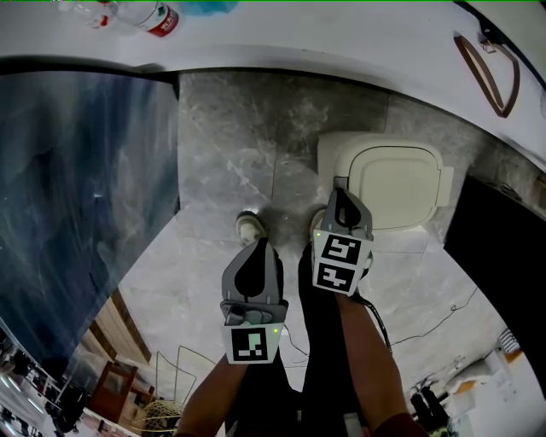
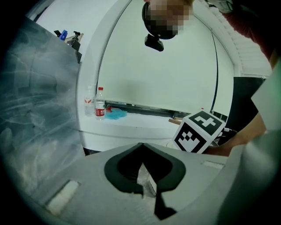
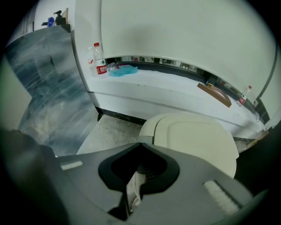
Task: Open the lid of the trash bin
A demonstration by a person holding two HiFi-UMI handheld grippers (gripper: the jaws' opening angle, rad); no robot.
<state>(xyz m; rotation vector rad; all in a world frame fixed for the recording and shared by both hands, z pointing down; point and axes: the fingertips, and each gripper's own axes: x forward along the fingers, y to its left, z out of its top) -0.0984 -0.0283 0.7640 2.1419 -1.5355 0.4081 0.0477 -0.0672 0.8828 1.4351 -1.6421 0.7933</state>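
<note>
Trash bin [image 1: 334, 152] upright, lid [image 1: 397, 183] closed facing up, right hand-held gripper [image 1: 339, 198] near

a grey marble floor [image 1: 247, 162] with pale veins runs up to a long white counter [image 1: 341, 43] set against a plain white wall [image 3: 175, 30]. on the counter stand a water bottle [image 1: 156, 19] and something blue [image 3: 125, 70]. a glossy blue-grey marbled panel [image 1: 77, 196] rises at the left. light is even.
</note>
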